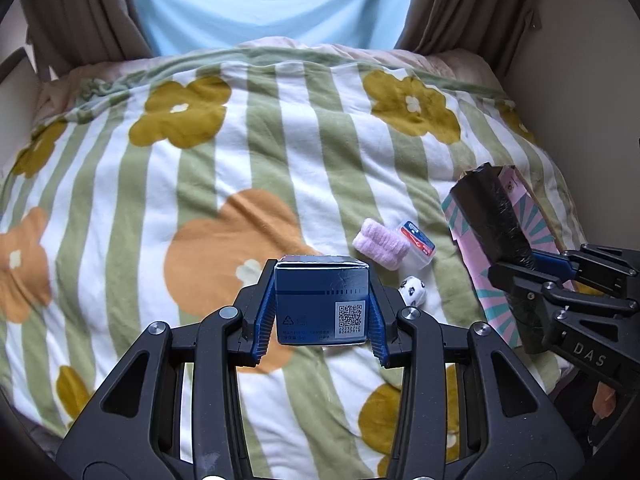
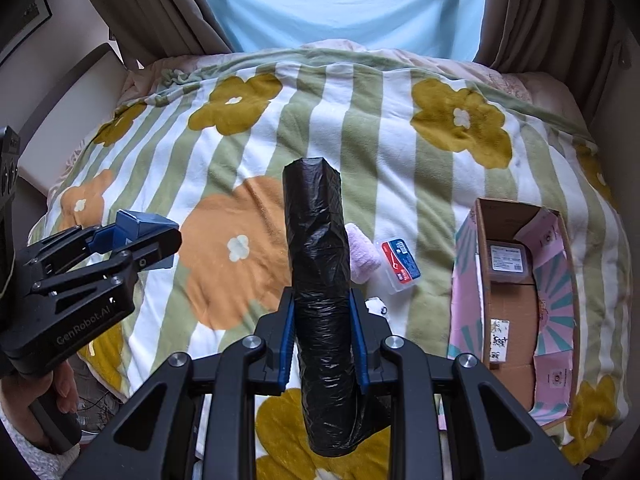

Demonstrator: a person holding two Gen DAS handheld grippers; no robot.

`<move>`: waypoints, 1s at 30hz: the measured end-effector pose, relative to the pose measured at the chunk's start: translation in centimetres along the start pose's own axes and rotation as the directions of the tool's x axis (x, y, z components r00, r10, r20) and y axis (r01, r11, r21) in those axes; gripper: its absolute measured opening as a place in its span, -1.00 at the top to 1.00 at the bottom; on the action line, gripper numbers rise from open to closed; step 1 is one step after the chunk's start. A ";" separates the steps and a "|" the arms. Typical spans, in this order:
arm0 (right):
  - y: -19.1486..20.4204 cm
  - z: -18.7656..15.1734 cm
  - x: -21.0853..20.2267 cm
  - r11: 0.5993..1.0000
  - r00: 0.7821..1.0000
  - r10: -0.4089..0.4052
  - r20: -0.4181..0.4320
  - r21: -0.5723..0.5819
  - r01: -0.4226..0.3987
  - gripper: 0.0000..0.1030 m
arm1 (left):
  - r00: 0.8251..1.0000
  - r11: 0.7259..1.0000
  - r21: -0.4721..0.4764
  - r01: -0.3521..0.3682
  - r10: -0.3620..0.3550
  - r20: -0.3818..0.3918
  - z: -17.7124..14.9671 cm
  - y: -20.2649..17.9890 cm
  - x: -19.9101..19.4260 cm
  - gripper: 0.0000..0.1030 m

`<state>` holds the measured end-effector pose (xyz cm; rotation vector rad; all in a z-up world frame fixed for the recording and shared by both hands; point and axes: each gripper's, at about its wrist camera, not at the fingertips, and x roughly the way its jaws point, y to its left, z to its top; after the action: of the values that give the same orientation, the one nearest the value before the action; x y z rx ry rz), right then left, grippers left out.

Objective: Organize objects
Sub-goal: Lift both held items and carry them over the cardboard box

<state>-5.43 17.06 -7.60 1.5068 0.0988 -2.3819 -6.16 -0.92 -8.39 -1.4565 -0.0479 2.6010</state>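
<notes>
My left gripper [image 1: 321, 300] is shut on a small blue box [image 1: 321, 304] with a QR code, held above the bed; it also shows in the right wrist view [image 2: 140, 228]. My right gripper [image 2: 323, 320] is shut on a black roll of plastic bags [image 2: 320, 280], upright between the pads; the roll shows in the left wrist view [image 1: 492, 216]. An open pink cardboard box [image 2: 556, 320] lies on the bed at the right with a dark flat packet [image 2: 507, 260] inside. A pink cloth roll [image 1: 380, 244], a clear case with a red-blue label [image 1: 418, 242] and a small panda toy [image 1: 414, 290] lie on the blanket.
A flower-and-stripe blanket [image 1: 200, 200] covers the bed. Brown curtains [image 1: 80, 8] and a light blue sheet [image 1: 272, 0] hang behind it. A wall stands at the right [image 1: 580, 80], and a pale headboard or panel at the left [image 2: 72, 92].
</notes>
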 end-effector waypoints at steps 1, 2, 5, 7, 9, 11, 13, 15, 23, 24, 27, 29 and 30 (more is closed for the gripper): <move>-0.1 0.0 -0.1 1.000 1.000 0.001 0.001 0.000 -0.001 0.55 | 1.000 1.000 0.000 -0.002 0.002 0.000 0.0 -0.1 -0.2 0.31; -0.2 0.0 -0.2 1.000 1.000 0.003 0.002 0.001 -0.003 0.55 | 1.000 1.000 0.000 -0.003 0.003 0.000 0.0 -0.2 -0.3 0.31; -0.6 0.2 -0.6 1.000 1.000 0.015 0.009 0.005 -0.015 0.55 | 1.000 1.000 0.008 -0.009 0.009 -0.008 0.4 -0.5 -0.5 0.31; -1.1 0.4 -1.0 1.000 1.000 0.017 0.021 0.011 -0.018 0.55 | 1.000 1.000 0.014 -0.009 0.009 -0.006 0.9 -0.9 -0.7 0.31; -1.6 0.5 -1.5 1.000 0.999 0.019 0.032 0.018 -0.019 0.55 | 1.000 1.000 0.027 -0.008 0.008 -0.001 1.6 -1.5 -0.9 0.31; -2.6 0.7 -2.1 0.999 0.999 0.013 0.044 0.030 -0.014 0.55 | 1.000 0.999 0.046 0.009 -0.009 0.004 2.4 -2.4 -1.0 0.31; -3.5 0.8 -2.5 0.999 0.999 0.005 0.051 0.047 -0.007 0.55 | 1.000 0.996 0.088 0.016 -0.017 0.012 3.5 -4.1 -1.0 0.31; -5.0 0.8 -3.0 0.997 0.998 -0.008 0.059 0.073 0.004 0.55 | 0.999 0.993 0.116 0.034 -0.036 0.020 4.4 -5.6 -0.9 0.31; -12.0 -0.2 -5.0 0.978 0.993 -0.096 0.068 0.192 0.082 0.55 | 0.989 0.957 0.258 0.130 -0.142 0.028 8.0 -14.3 0.3 0.31; -12.9 -0.4 -5.2 0.974 0.992 -0.107 0.065 0.208 0.092 0.55 | 0.987 0.950 0.276 0.144 -0.157 0.024 8.3 -15.6 0.7 0.31; -15.5 -1.3 -5.5 0.961 0.989 -0.135 0.053 0.251 0.118 0.55 | 0.979 0.927 0.323 0.191 -0.202 0.001 9.1 -19.3 2.0 0.31; -17.1 -1.9 -5.6 0.953 0.988 -0.149 0.041 0.274 0.133 0.55 | 0.973 0.911 0.348 0.221 -0.228 -0.021 9.4 -21.8 3.1 0.31; -18.0 -2.3 -5.5 0.948 0.987 -0.157 0.032 0.287 0.141 0.55 | 0.970 0.903 0.360 0.235 -0.240 -0.033 9.5 -23.2 3.8 0.31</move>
<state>-6.74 35.91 -5.70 1.6058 -0.1549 -2.6484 -13.35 23.00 -4.12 -1.2186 0.2276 2.2713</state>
